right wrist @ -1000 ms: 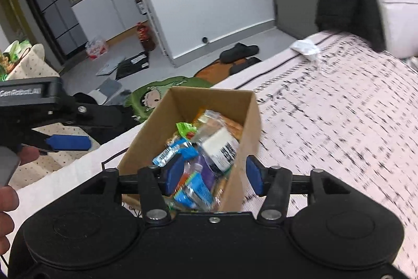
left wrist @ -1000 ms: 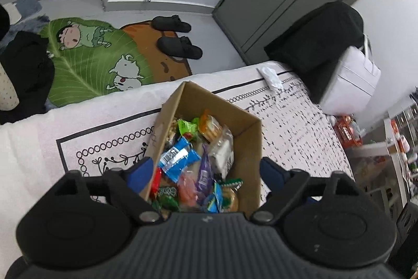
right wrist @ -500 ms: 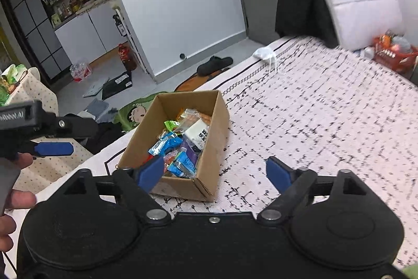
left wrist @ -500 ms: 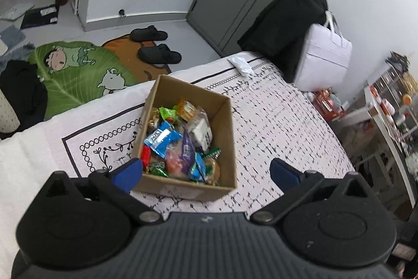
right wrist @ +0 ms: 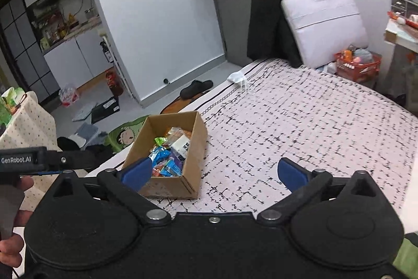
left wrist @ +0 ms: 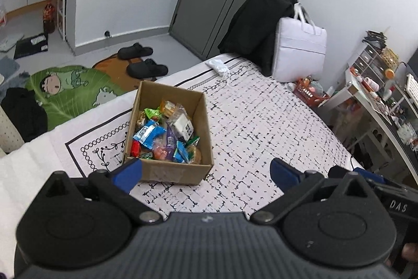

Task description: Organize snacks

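We are holding both tongs wide apart and empty above the bed (left wrist: 261,122): the left tongs (left wrist: 206,171) and the right tongs (right wrist: 214,171). The cardboard box (left wrist: 201,119) of wrapped snacks (left wrist: 164,137) is sitting on the patterned bedspread, ahead and left of each. Only the left view is showing both slippers (left wrist: 142,62); only the right view is showing the kitchen shelves (right wrist: 62,25).
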A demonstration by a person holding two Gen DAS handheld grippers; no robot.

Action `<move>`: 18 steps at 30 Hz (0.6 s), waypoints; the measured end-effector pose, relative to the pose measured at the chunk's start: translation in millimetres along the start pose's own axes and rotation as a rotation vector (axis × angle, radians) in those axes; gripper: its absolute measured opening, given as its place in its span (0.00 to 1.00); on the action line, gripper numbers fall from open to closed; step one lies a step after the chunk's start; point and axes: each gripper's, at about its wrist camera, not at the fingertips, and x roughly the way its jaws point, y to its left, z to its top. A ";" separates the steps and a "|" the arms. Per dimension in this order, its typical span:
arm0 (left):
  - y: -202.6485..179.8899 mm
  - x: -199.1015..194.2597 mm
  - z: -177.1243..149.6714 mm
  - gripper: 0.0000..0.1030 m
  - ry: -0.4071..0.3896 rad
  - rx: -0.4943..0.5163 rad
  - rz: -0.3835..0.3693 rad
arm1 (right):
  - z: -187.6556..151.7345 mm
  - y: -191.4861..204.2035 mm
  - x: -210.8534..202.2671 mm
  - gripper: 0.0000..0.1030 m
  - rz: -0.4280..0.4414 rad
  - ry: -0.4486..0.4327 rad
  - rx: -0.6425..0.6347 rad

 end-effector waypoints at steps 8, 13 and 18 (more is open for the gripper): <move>-23.4 -30.7 -16.7 1.00 -0.056 0.077 0.014 | -9.4 -8.1 -42.2 1.00 -0.037 -0.066 0.006; -34.5 -47.7 -26.3 1.00 -0.096 0.123 0.017 | -18.6 -11.7 -66.9 1.00 -0.056 -0.096 0.020; -41.9 -65.9 -38.4 1.00 -0.126 0.163 0.001 | -27.7 -9.2 -85.7 1.00 -0.065 -0.123 0.020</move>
